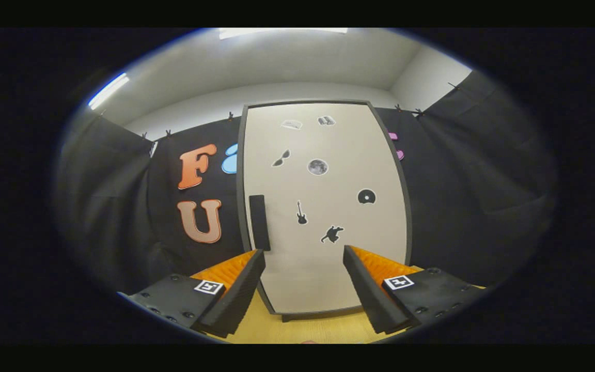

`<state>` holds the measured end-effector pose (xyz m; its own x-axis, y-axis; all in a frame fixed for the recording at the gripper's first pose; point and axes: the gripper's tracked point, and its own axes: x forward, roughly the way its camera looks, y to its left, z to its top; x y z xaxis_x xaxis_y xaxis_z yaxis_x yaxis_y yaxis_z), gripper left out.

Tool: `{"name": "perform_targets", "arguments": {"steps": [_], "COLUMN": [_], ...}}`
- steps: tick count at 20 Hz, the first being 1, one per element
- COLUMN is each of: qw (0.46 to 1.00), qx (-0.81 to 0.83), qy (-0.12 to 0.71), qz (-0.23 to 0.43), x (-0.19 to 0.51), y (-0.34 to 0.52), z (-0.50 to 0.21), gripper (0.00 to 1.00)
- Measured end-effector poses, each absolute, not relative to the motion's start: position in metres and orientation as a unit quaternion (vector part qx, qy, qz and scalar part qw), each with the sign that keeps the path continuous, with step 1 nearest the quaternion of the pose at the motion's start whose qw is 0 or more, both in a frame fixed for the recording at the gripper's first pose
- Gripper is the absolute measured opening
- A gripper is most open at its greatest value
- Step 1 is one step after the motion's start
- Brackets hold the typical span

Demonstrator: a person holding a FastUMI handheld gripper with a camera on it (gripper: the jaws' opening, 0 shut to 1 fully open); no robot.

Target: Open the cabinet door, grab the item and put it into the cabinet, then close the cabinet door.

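Note:
A tall white cabinet (323,206) with a dark frame stands straight ahead on a wooden tabletop (297,328). Its door is shut and bears several small black stickers. A dark vertical handle (259,222) sits along the door's left edge, just above and beyond my left fingertip. My gripper (303,254) is open, its two fingers spread wide in front of the door's lower part, with nothing between them. How far the fingertips are from the door I cannot tell.
Black cloth walls (463,206) close in the booth to the left, right and behind the cabinet. The wooden tabletop runs under the fingers, with a small pinkish thing (308,341) just showing at its near edge.

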<state>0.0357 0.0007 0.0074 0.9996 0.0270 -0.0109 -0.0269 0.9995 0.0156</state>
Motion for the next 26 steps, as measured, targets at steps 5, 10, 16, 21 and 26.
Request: {"name": "perform_targets", "arguments": {"steps": [5,10,16,21,26], "qw": [0.996,0.996,0.995,0.998,0.998], "qx": [0.024,-0.017,-0.033,-0.04,-0.04], "qy": [0.016,0.034,0.059,0.04,0.037], "qz": [0.078,0.084,0.074,0.04,0.03], "x": [0.09,0.15,0.195,0.205,0.207], "y": [0.047,0.073,0.084,0.074,0.065], "z": [0.018,0.011,-0.01,-0.002,0.0], "gripper": [0.97,0.97,0.96,0.85,0.66]}}
